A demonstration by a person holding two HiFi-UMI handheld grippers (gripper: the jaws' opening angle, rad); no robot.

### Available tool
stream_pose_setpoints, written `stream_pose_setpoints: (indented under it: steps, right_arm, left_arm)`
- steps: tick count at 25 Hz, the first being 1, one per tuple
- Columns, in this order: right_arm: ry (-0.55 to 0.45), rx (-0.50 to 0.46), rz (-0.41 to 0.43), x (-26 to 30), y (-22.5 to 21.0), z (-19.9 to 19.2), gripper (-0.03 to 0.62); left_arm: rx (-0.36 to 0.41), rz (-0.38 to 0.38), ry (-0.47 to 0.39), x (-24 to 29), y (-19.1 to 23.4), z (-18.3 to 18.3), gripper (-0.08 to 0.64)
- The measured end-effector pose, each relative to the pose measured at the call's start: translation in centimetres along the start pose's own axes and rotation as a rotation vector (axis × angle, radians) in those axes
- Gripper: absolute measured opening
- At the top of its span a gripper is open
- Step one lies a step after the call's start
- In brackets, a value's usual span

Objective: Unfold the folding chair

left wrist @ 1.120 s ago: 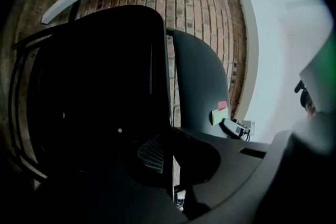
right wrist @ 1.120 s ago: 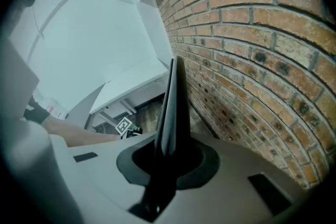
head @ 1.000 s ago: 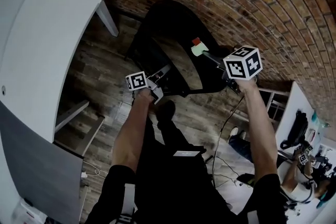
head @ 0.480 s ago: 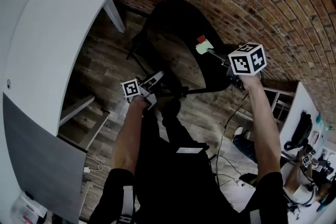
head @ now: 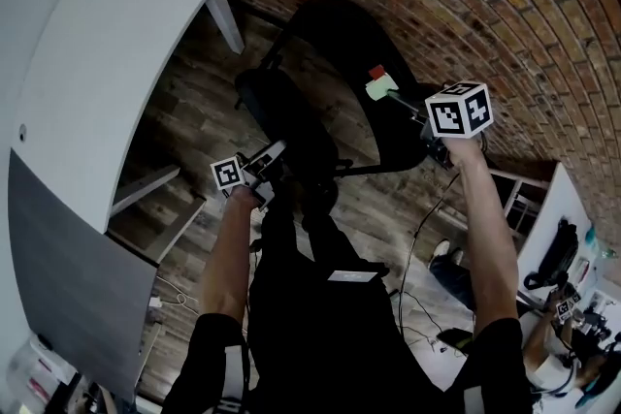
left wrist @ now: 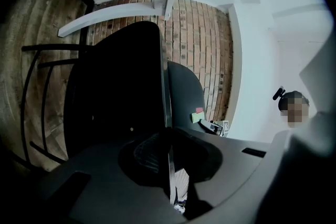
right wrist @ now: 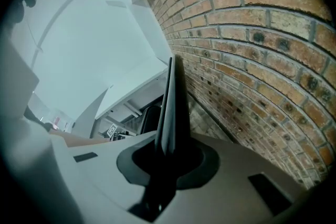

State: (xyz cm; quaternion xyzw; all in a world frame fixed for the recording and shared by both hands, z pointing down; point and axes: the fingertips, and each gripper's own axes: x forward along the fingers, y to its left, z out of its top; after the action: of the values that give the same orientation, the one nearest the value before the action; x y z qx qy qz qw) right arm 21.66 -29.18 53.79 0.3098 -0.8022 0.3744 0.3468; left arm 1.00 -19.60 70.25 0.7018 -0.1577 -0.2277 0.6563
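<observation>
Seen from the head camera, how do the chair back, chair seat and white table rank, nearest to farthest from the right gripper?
1. Chair back: held at its top edge by the right gripper.
2. Chair seat: lower, to the left.
3. White table: far left.

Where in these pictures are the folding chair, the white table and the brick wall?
folding chair (head: 283,116): head view, on its dark seat.
white table (head: 107,63): head view, on the bare tabletop.
brick wall (right wrist: 252,34): right gripper view, on bricks in the upper right.
</observation>
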Motion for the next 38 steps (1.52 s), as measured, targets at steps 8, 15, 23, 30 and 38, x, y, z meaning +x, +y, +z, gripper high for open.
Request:
stream_pose_setpoints:
  steps: [8,15,23,30,38]
  right_arm:
    - [-0.004,0.02,0.03,1.0,-0.8,-0.5,0.054]
    - [-0.006,0.047,0.079,2.0,-1.6,-0.6,0.054]
    - [-0.012,0.062,0.1,3.3,-2.1,-1.1,0.054]
    - [-0.009,0.087,0.13,4.1,-2.6,-2.0,0.054]
    - [-0.02,0.108,0.164,5.1,-3.8,-2.6,0.054]
  left_arm:
    - [-0.001,0.064,-0.1,-3.8,1.5,0.4,0.071]
    - [-0.005,0.171,-0.196,-6.7,2.8,0.9,0.097]
    - [-0.031,0.293,-0.294,-10.9,5.0,1.1,0.13]
    - [-0.056,0.315,-0.343,-14.0,6.7,0.7,0.147]
    - [-0.042,0.355,-0.36,-16.9,8.6,1.0,0.167]
